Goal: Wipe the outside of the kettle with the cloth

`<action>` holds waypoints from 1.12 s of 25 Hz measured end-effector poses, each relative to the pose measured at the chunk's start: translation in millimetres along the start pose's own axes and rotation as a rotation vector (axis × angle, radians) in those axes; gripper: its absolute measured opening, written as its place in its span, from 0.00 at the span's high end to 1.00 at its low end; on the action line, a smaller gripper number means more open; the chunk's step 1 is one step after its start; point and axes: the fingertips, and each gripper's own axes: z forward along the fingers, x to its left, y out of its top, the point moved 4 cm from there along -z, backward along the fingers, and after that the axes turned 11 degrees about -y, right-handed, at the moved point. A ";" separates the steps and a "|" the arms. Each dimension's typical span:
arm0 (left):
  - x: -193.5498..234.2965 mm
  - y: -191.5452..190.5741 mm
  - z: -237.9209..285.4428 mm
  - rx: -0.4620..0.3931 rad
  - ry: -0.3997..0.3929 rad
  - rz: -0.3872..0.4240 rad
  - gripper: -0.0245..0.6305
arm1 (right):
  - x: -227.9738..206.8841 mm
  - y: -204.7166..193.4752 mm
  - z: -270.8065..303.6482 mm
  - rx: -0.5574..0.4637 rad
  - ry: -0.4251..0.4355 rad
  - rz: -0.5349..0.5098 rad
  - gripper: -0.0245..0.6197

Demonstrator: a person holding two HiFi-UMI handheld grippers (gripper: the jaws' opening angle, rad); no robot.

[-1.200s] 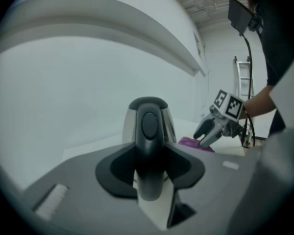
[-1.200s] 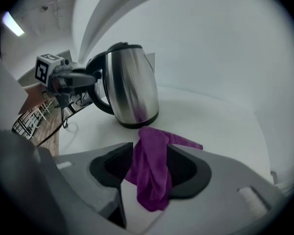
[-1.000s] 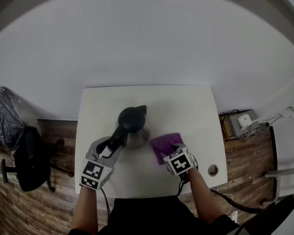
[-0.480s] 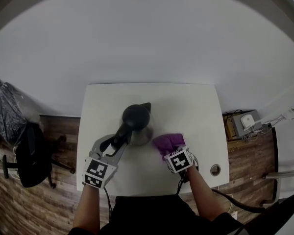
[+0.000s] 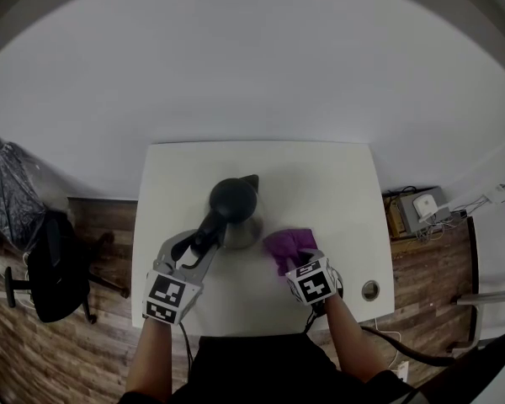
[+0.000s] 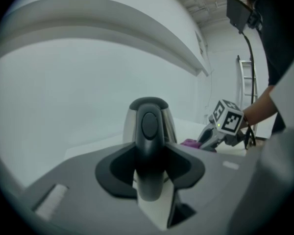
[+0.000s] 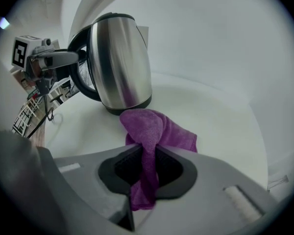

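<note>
A steel kettle (image 5: 233, 200) with a black lid stands on the white table (image 5: 320, 175). My left gripper (image 5: 198, 247) is shut on its black handle (image 6: 148, 146), which fills the gap between the jaws in the left gripper view. To the right of the kettle's base lies a purple cloth (image 5: 288, 244). My right gripper (image 5: 299, 263) points steeply down at the cloth's near edge. Its jaws are closing, and a bunched fold of the cloth (image 7: 161, 129) is pinched between them. The kettle (image 7: 120, 62) stands just behind the cloth.
A black office chair (image 5: 55, 268) and a dark bag (image 5: 8, 192) stand on the wood floor to the left. A round cable hole (image 5: 369, 290) sits near the table's front right corner. Boxes and cables (image 5: 417, 209) lie on the floor to the right.
The right gripper's jaws have closed on the cloth's near edge, and the cloth has bunched up into a narrower shape. The left gripper has kept its hold on the kettle's handle.
</note>
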 end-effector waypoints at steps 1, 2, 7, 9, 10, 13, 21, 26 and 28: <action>-0.8 0.1 0.0 0.002 -0.002 -0.002 0.73 | 0.0 2.9 -6.3 -0.015 -0.001 -0.011 0.87; -2.7 0.3 -0.6 0.005 -0.009 -0.005 0.73 | 0.2 5.8 -13.5 -0.031 -0.002 -0.025 0.86; -8.0 9.6 -23.6 -0.048 -0.011 -0.044 0.64 | -0.2 19.6 -48.1 -0.122 -0.005 -0.067 0.86; -4.2 20.6 -38.2 -0.099 0.019 -0.051 0.64 | 1.4 25.4 -59.4 -0.150 -0.008 -0.086 0.86; -2.0 28.2 -43.4 -0.126 0.033 -0.051 0.64 | 2.5 28.6 -64.0 -0.164 -0.008 -0.096 0.86; 3.0 56.4 -48.0 -0.201 0.057 -0.039 0.64 | 5.6 38.1 -72.5 -0.199 -0.006 -0.118 0.86; 5.3 77.5 -13.6 -0.198 0.046 0.075 0.78 | 10.3 53.8 -74.0 -0.238 -0.007 -0.122 0.86; 3.3 70.0 -9.2 -0.181 0.015 0.057 0.78 | 8.8 63.5 -80.0 -0.283 -0.012 -0.103 0.86; 3.8 70.2 -9.1 -0.178 -0.002 0.056 0.78 | 9.2 71.6 -84.4 -0.329 -0.012 -0.096 0.86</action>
